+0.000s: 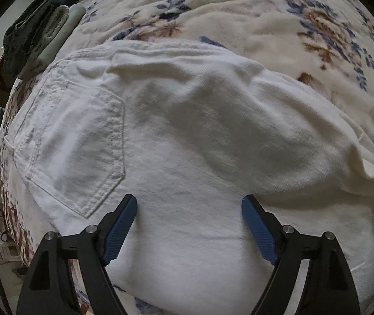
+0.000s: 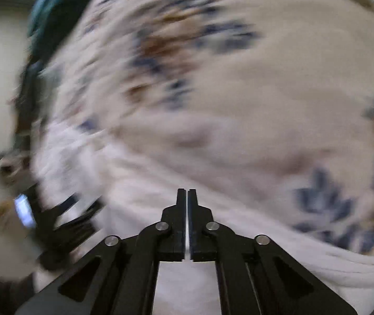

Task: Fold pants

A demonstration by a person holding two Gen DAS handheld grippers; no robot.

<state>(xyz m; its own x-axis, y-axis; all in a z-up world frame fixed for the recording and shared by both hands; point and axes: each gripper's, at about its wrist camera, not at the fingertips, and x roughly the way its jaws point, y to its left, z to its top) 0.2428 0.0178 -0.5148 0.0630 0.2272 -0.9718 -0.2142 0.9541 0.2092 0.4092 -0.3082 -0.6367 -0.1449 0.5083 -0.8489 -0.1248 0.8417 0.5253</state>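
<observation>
1. The white denim pants (image 1: 187, 136) lie folded on the floral bedspread (image 1: 265, 26), back pocket towards its left edge. The left gripper (image 1: 189, 204) hovers wide above them, holding nothing; dropping carelessly could drag the layers askew.
2. The right gripper (image 2: 188, 197), jaws pressed together, seems empty, though blur hides detail; sweeping fast, it may snag the cloth.

Matt white woven cotton pants (image 1: 187, 136), twill-grained with stitched pocket, mid-frame. Fleecy cream floral blanket (image 1: 239, 13) above; ribbed blue rubbery pads (image 1: 120, 229) on matt black plastic left gripper (image 1: 189, 204), lower frame.
</observation>
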